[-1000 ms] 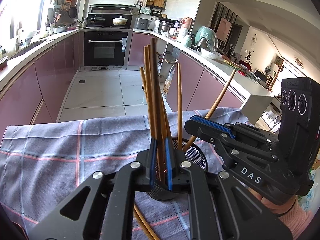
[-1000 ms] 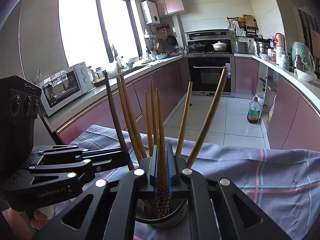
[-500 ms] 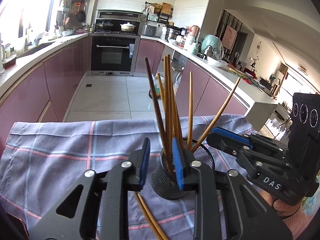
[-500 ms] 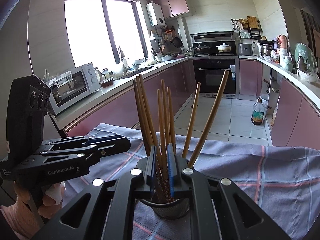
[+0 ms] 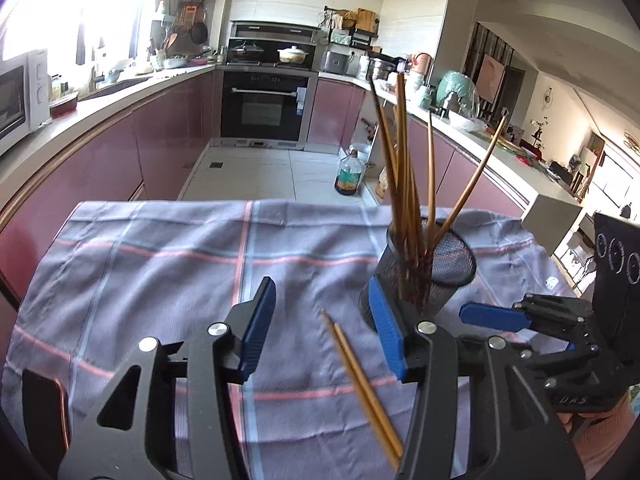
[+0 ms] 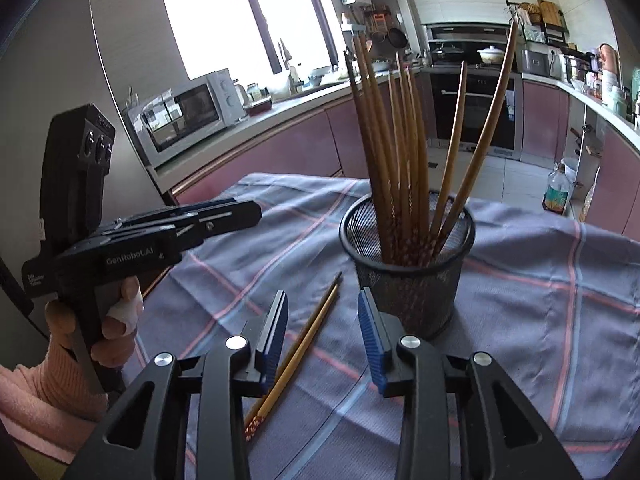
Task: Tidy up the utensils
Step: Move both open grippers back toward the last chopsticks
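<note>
A black mesh cup [image 5: 448, 268] [image 6: 408, 280] stands on the checked cloth and holds several wooden chopsticks [image 6: 400, 152] [image 5: 404, 184] upright. Two loose chopsticks [image 5: 360, 384] [image 6: 300, 356] lie side by side on the cloth in front of the cup. My left gripper [image 5: 324, 332] is open and empty above the loose pair, left of the cup. My right gripper [image 6: 324, 336] is open and empty, just in front of the cup, over the loose pair. Each gripper shows in the other's view: the right [image 5: 496, 316], the left [image 6: 224, 216].
The grey-blue cloth with pink stripes [image 5: 160, 264] [image 6: 540, 320] covers the table. Its far edge drops to the kitchen floor. Purple cabinets, an oven, a microwave [image 6: 188, 112] and a bottle on the floor [image 5: 347, 176] lie beyond.
Both grippers have opened, let go of the chopsticks they held in the cup, and pulled back. The released chopsticks now stand in the cup.
</note>
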